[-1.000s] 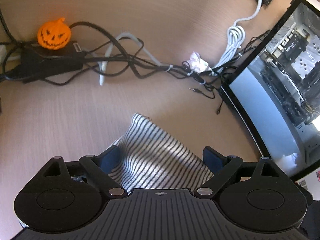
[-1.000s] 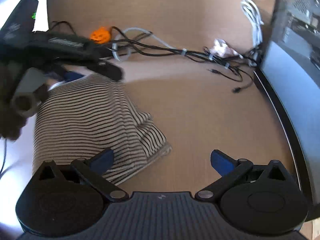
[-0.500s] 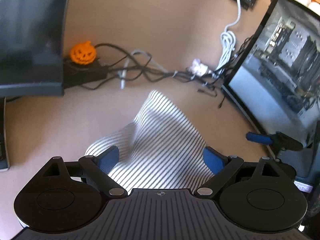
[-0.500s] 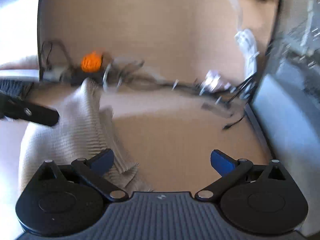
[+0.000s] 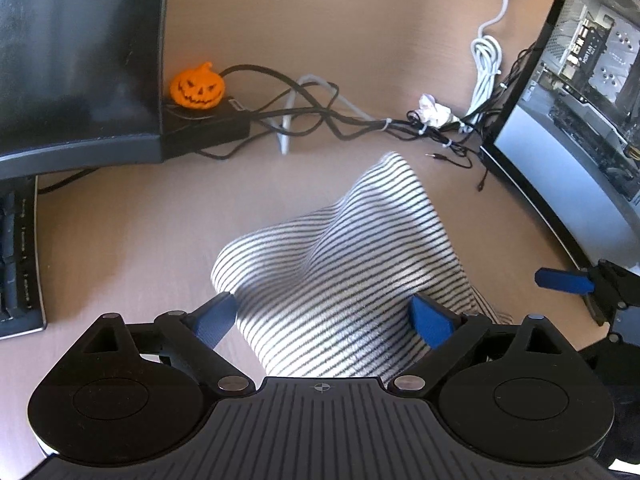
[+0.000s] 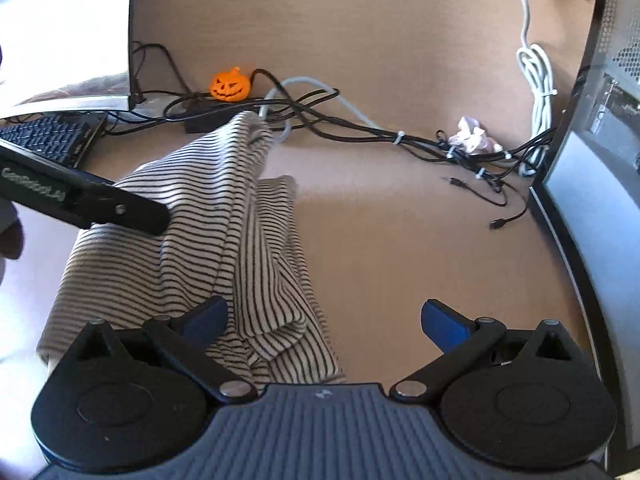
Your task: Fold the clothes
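Both grippers are over the desk and the striped garment [image 6: 224, 240] is bunched up between them, part lifted, part slumped on the wooden desk [image 6: 400, 240]. In the left wrist view the left gripper [image 5: 324, 320] has its blue fingers spread wide, with striped cloth filling the gap between them. Whether that cloth is caught deeper in or only lying under the open fingers, I can't tell from this angle.

The right gripper [image 6: 324, 320] also has its fingers wide apart. Its left pad sits right at the rumpled edge of the garment, the right pad over bare desk, nothing pinched.

Now the risks. The cloth is in loose, uneven folds, so a pinch here could take several layers at once and the fold would come out crooked. With both sets of fingers spread, the raised peak of fabric looks poorly supported and could slump back into a heap.

The far tip of the garment reaches toward the black cables [image 6: 340, 124] and the orange pumpkin [image 6: 230, 85]. A sweep that way could snag a cable or knock the pumpkin. The computer case [image 6: 592, 208] crowds the right side, leaving little room to spread the cloth flat.
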`<state>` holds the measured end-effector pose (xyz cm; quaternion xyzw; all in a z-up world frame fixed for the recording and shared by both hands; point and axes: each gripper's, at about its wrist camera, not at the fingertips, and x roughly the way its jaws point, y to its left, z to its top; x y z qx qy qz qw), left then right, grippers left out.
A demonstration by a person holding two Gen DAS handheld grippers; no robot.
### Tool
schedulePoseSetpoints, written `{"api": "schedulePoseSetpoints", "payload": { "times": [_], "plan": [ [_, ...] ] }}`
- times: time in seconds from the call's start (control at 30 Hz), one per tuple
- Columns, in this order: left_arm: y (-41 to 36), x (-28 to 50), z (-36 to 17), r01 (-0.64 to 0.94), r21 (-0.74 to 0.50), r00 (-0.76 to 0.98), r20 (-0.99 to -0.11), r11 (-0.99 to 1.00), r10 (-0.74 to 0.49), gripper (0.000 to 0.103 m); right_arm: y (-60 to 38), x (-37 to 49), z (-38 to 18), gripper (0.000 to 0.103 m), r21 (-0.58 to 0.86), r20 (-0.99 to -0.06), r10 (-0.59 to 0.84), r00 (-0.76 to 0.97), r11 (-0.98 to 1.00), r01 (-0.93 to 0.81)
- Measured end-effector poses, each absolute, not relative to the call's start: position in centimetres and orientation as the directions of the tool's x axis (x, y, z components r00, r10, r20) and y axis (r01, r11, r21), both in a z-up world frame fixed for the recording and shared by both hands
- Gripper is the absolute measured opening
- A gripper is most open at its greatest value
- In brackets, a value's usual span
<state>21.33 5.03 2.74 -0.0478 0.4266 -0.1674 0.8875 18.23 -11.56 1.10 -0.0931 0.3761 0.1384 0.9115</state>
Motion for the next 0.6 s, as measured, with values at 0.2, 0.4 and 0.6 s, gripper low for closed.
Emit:
{"api": "schedulePoseSetpoints", "payload": {
  "times": [0.2, 0.4, 0.6],
  "plan": [
    [5.6, 21.5, 2.8, 0.248, -0.224, 0.577, -0.747, 0.943, -0.329, 0.098, -10.1, 17.5, 1.0, 0.103, -0.068, -0.713, 0.209, 0.669, 0.930, -0.362],
    [6.2, 20.8, 3.4, 0.257, -0.206, 0.587, -0.743, 0.944, -0.322, 0.097, -10.4, 17.1, 2.9, 0.103, -0.055, -0.700, 0.290, 0.653, 0.890, -0.453],
    [6.4, 20.3, 3.4, 0.253, -0.198, 0.585, -0.748, 0.947, -0.313, 0.097, -14.0, 19.1, 7.5, 0.103, 0.012, -0.607, 0.299, 0.737, 0.930, -0.367]
  ]
}}
